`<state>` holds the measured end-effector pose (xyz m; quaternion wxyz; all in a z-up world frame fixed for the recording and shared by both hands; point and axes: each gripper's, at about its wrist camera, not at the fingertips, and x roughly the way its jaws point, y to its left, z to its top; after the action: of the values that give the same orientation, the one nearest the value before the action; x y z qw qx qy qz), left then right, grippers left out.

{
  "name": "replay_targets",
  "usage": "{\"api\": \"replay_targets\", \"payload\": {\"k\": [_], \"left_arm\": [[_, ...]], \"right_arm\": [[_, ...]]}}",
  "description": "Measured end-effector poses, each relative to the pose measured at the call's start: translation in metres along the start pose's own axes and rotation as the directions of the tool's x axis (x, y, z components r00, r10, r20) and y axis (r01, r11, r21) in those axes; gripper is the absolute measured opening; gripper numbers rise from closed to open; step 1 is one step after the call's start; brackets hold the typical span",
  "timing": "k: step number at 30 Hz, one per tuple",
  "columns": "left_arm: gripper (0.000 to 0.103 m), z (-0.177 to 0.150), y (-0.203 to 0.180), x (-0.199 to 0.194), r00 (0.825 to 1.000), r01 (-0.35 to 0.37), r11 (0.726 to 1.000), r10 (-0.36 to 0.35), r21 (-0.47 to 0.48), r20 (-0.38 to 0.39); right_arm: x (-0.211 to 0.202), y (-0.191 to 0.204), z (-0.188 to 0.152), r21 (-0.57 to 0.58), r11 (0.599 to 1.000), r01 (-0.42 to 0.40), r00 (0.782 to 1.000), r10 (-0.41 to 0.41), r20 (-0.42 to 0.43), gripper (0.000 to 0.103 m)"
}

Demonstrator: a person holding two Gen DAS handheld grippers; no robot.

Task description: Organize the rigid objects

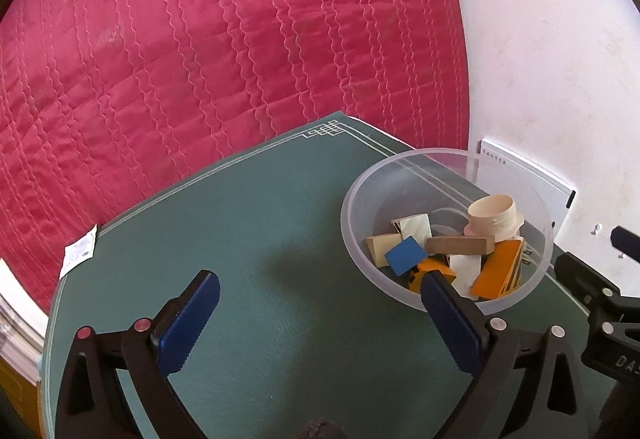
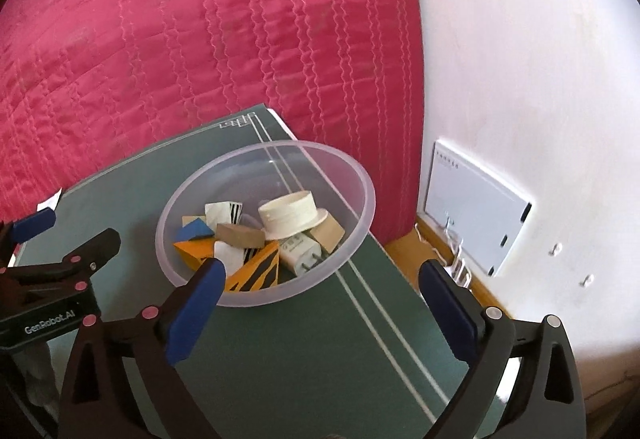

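A clear plastic bowl (image 1: pixel 352 195) (image 2: pixel 362 175) stands on the green mat (image 1: pixel 248 231) (image 2: pixel 312 339). In it lie several pieces: a cream threaded cap (image 1: pixel 494 217) (image 2: pixel 290 213), a brown wooden block (image 1: pixel 460 245) (image 2: pixel 240 235), a blue block (image 1: pixel 405 255) (image 2: pixel 194 230), orange blocks (image 1: pixel 498 271) (image 2: pixel 256 271) and a white plug (image 2: pixel 298 251). My left gripper (image 1: pixel 320 289) is open over the mat, its right finger (image 1: pixel 448 311) in front of the bowl's near wall. My right gripper (image 2: pixel 320 275) is open too, its left finger (image 2: pixel 196 311) before the bowl's near rim. Neither holds anything.
A pink quilted bed (image 1: pixel 200 39) (image 2: pixel 180 31) lies behind the mat. A white wall (image 1: pixel 540 39) (image 2: pixel 520 59) with a white panel (image 2: pixel 476 207) (image 1: pixel 532 183) stands to the right. A paper tag (image 1: pixel 78 253) hangs at the mat's left edge.
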<state>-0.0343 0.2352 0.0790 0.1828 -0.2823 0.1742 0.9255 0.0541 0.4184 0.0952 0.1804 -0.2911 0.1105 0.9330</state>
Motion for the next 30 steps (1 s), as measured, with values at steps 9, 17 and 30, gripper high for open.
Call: {"api": "replay_targets", "payload": {"k": [9,17,30], "left_arm": [[0.102,0.000,-0.001,-0.003,0.999,-0.037,0.999,0.037,0.017,0.010],[0.102,0.000,-0.005,-0.005,0.999,-0.041,0.999,0.041,0.034,0.016],[0.102,-0.001,-0.009,-0.004,0.999,-0.043,0.998,0.042,0.055,0.022]], "right_arm": [[0.001,0.010,-0.002,-0.054,0.999,0.001,1.000,-0.002,-0.017,0.098],[0.003,0.010,-0.002,-0.064,0.998,0.006,1.000,-0.007,-0.015,0.098],[0.004,0.014,-0.002,-0.099,0.995,0.030,1.000,-0.030,0.002,0.098]]}}
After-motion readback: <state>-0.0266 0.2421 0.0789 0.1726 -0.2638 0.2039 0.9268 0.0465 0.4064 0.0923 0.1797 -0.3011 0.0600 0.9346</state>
